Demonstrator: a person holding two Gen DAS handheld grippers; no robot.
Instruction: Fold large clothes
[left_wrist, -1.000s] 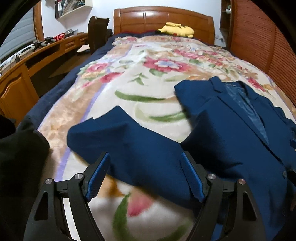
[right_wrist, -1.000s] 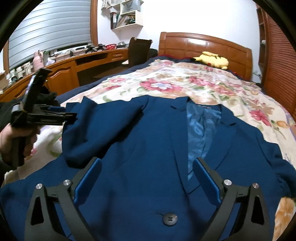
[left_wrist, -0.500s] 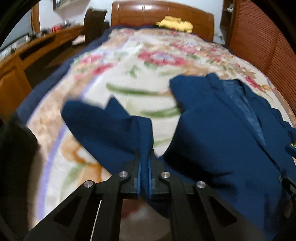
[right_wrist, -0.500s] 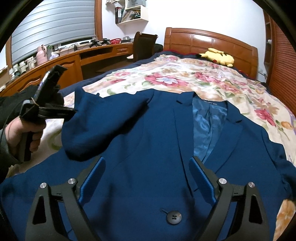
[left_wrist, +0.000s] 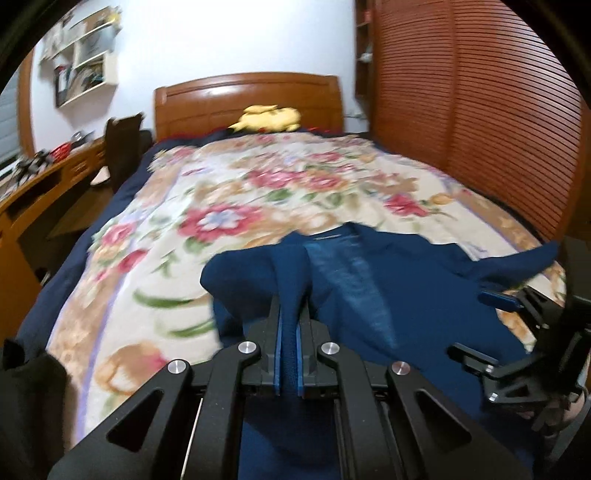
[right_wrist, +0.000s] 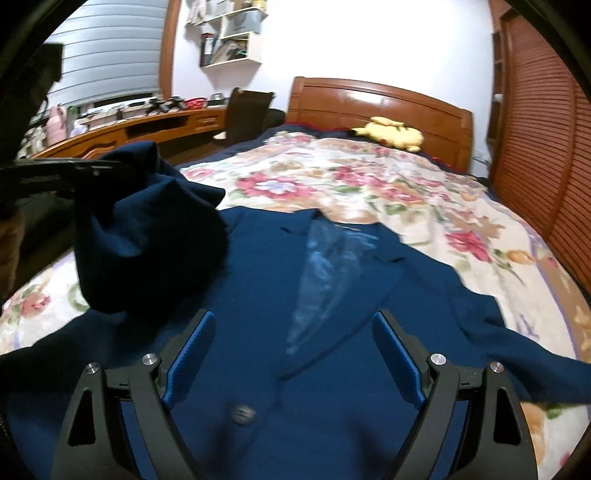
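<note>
A navy blue suit jacket (right_wrist: 332, 295) lies front up on the floral bedspread, lapels open on a lighter blue lining (right_wrist: 317, 280). My left gripper (left_wrist: 290, 314) is shut on the jacket's left sleeve (left_wrist: 255, 273) and holds it lifted above the jacket body (left_wrist: 388, 295). In the right wrist view that sleeve (right_wrist: 147, 236) hangs bunched from the left gripper (right_wrist: 85, 173) at the left. My right gripper (right_wrist: 295, 354) is open and empty, low over the jacket front near a button (right_wrist: 242, 412). It also shows in the left wrist view (left_wrist: 506, 325).
The floral bedspread (left_wrist: 266, 184) covers the bed. A yellow plush toy (right_wrist: 388, 133) sits by the wooden headboard (left_wrist: 247, 99). A wooden desk (right_wrist: 129, 129) and a chair (right_wrist: 247, 110) stand along the left. A slatted wooden wall (left_wrist: 480, 110) runs along the right.
My left gripper shut on the sleeve, then lifted it up and carried it right over the jacket body. My right gripper stayed open over the jacket front.
</note>
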